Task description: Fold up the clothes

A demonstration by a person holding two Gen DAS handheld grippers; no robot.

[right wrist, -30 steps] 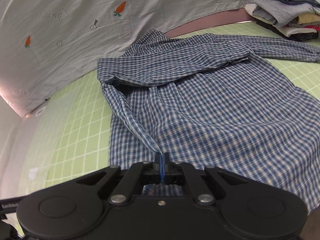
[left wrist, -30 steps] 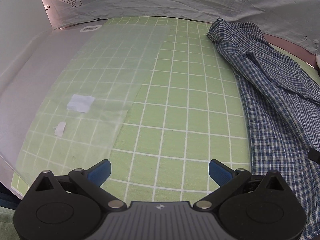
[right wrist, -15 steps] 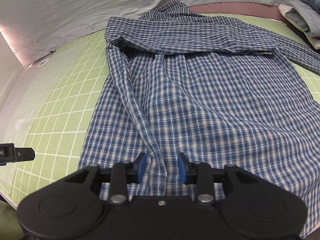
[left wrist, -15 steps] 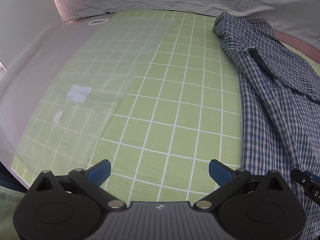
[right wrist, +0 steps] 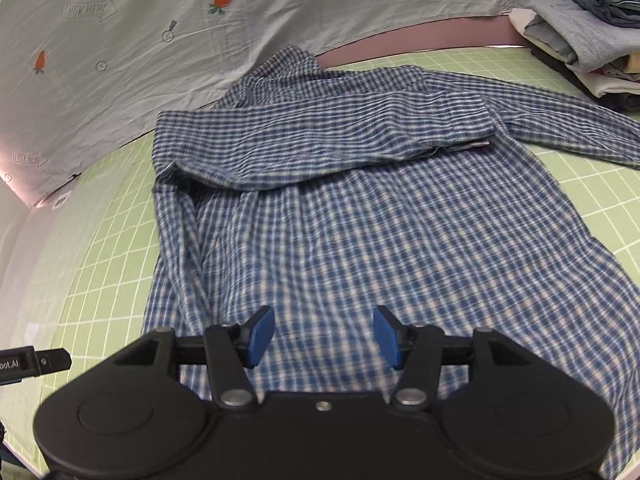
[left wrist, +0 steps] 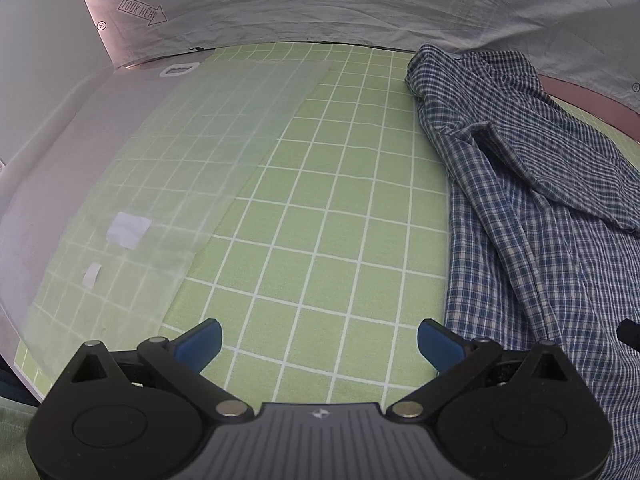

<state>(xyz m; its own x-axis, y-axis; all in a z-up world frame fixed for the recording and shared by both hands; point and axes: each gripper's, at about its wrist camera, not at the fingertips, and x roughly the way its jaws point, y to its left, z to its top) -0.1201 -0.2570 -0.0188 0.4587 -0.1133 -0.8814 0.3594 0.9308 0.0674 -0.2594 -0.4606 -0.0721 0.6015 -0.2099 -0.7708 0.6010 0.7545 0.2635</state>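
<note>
While both tongs, left [left wrist: 319, 342] and right [right wrist: 323, 338], gape empty, the shirt's [right wrist: 360, 220] hem is hidden.

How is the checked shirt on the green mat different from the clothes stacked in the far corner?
The checked shirt lies spread open across the green mat, only one sleeve folded over its chest; the stacked clothes are already folded into a compact pile. The shirt is one garment in a blue-and-white check; the pile holds several plain pieces in blue, grey and cream. The shirt lies just ahead of the right gripper; the pile sits far off. Both rest on the mat.
</note>
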